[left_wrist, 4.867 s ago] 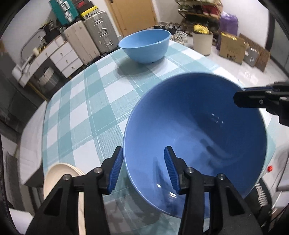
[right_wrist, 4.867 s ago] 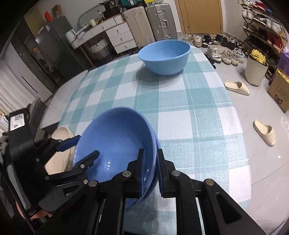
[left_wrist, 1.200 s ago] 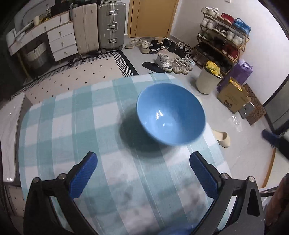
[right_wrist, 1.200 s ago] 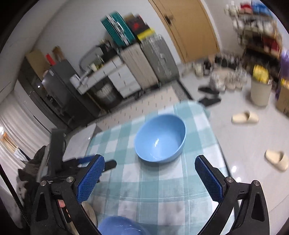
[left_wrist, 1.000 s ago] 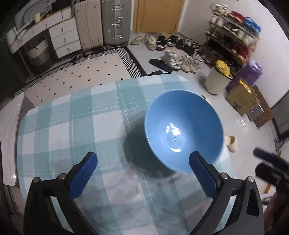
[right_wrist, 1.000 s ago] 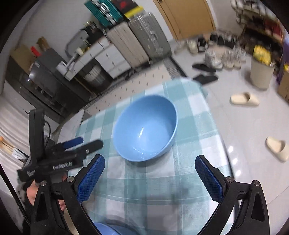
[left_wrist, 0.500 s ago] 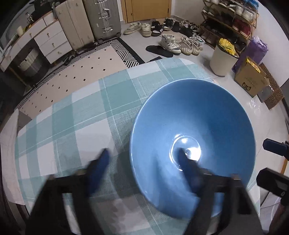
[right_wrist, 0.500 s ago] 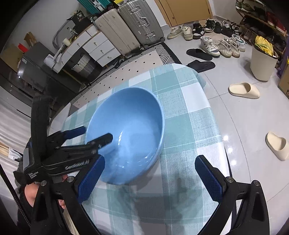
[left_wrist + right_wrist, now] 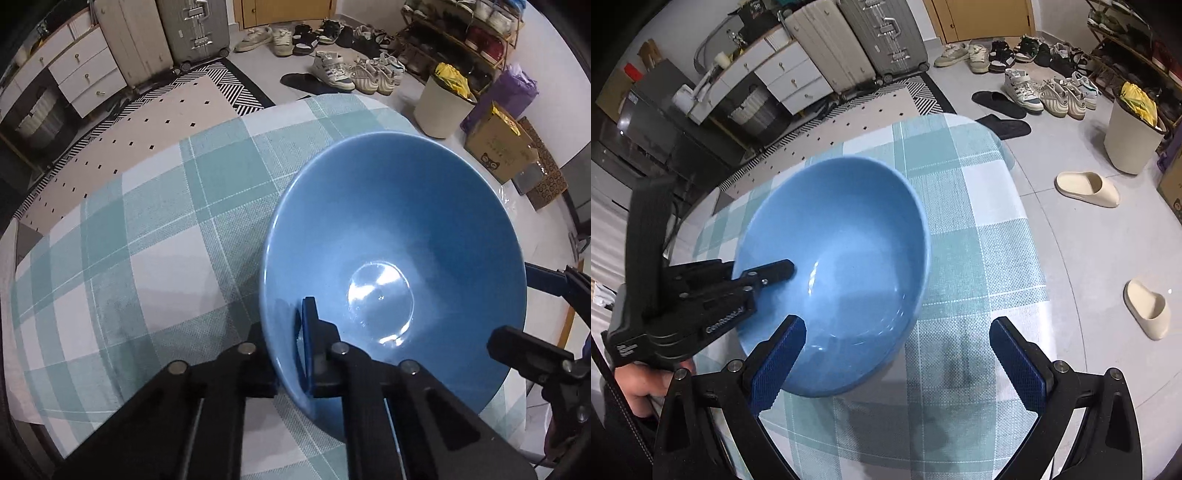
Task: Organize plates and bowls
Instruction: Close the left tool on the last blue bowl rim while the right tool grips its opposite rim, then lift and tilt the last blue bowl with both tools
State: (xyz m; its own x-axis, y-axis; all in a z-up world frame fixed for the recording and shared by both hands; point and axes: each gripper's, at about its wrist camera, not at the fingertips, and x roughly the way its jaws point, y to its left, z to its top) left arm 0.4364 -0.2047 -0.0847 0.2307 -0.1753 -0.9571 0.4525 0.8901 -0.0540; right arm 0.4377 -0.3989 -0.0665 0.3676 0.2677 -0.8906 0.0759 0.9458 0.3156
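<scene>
A large blue bowl [image 9: 391, 243] sits on the teal checked tablecloth [image 9: 155, 236]. My left gripper [image 9: 286, 354] is shut on the bowl's near rim, one finger inside and one outside. The same bowl [image 9: 842, 240] shows in the right wrist view, with the left gripper [image 9: 753, 275] clamped on its left rim. My right gripper [image 9: 897, 354] is open and empty, its blue pads just in front of the bowl's near side; its left pad [image 9: 777, 363] overlaps the bowl's lower left edge. The right gripper's fingers [image 9: 535, 354] show at the right of the left wrist view.
The round table's [image 9: 990, 258] far and right edges drop to a tiled floor with slippers [image 9: 1086, 188], shoes and a white bin [image 9: 1134, 136]. Suitcases [image 9: 879, 33] and a drawer unit [image 9: 775, 77] stand beyond a patterned rug.
My left gripper came down onto the bowl and closed on its rim. My right gripper moved in close to the bowl and stayed open.
</scene>
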